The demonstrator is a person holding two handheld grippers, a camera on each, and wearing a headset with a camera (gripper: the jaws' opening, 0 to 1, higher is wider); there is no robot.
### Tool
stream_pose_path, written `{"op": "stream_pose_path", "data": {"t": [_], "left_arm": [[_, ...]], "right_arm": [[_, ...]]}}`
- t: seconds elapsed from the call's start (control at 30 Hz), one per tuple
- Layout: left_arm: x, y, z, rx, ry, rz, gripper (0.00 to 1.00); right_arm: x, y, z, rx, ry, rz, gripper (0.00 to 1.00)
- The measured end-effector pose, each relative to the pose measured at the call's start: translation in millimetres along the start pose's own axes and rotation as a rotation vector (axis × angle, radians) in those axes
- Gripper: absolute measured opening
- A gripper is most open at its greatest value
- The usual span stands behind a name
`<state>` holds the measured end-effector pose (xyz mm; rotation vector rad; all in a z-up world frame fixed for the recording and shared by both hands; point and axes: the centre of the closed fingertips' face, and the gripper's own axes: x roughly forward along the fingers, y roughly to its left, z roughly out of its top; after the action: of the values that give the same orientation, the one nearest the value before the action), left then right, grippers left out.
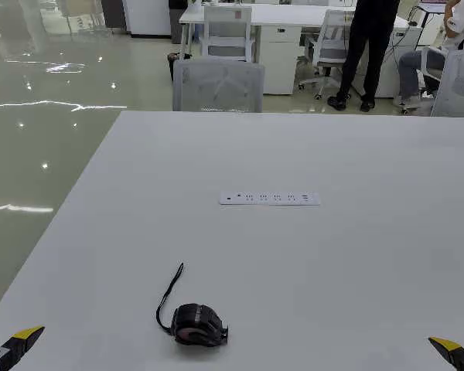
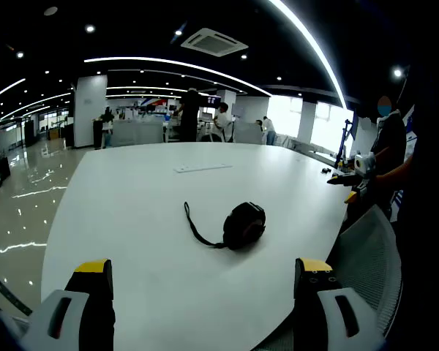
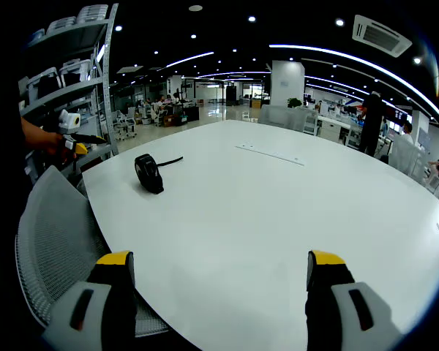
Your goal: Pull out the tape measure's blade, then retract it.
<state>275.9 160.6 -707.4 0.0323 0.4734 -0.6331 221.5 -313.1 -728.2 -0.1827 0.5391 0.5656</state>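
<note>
A black tape measure (image 1: 198,325) with a black wrist strap (image 1: 170,292) lies on the white table (image 1: 294,154) near its front edge, blade not drawn out. In the left gripper view the tape measure (image 2: 244,224) lies ahead of my left gripper (image 2: 203,276), which is open and empty. My right gripper (image 3: 223,272) is also open and empty, with the tape measure (image 3: 148,172) far off to its left. In the head view yellow jaw tips show at the bottom corners: the left gripper (image 1: 19,342) and the right gripper (image 1: 450,349), both well apart from the tape measure.
A white power strip (image 1: 269,199) is set flat in the middle of the table. A grey mesh chair (image 1: 218,86) stands at the far edge; another chair back (image 3: 58,241) is close to me. People and desks are behind.
</note>
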Motion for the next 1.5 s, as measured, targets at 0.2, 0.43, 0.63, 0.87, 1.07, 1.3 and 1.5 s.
{"op": "stream_pose_path", "data": {"t": [0.2,0.43,0.63,0.87,1.07,1.3,1.5], "left_arm": [[1.3,0.2,0.5,0.000,0.002,-0.002,1.00],[1.7,0.4,0.8,0.000,0.002,-0.003,1.00],[2.4,1.4,1.1,-0.001,0.001,-0.003,1.00],[5.9,4.7,0.1,0.001,0.004,-0.006,1.00],[10.7,3.1,-3.7,0.011,0.027,-0.025,1.00],[28.9,-8.7,5.6,0.133,0.087,-0.113,1.00],[49.3,-19.4,16.6,0.222,0.148,-0.218,1.00]], "right_arm": [[-0.5,-0.9,-2.9,0.010,0.006,-0.005,1.00],[-0.1,-0.4,-3.8,0.011,0.009,-0.003,1.00],[1.0,-0.4,-5.2,0.011,0.011,-0.003,1.00],[2.9,0.2,-7.3,0.017,0.016,-0.004,1.00],[4.2,0.6,-8.1,0.017,0.024,-0.003,1.00],[12.9,3.0,4.1,-0.016,0.019,0.026,1.00],[24.6,7.7,18.1,-0.065,0.011,0.080,0.99]]}}
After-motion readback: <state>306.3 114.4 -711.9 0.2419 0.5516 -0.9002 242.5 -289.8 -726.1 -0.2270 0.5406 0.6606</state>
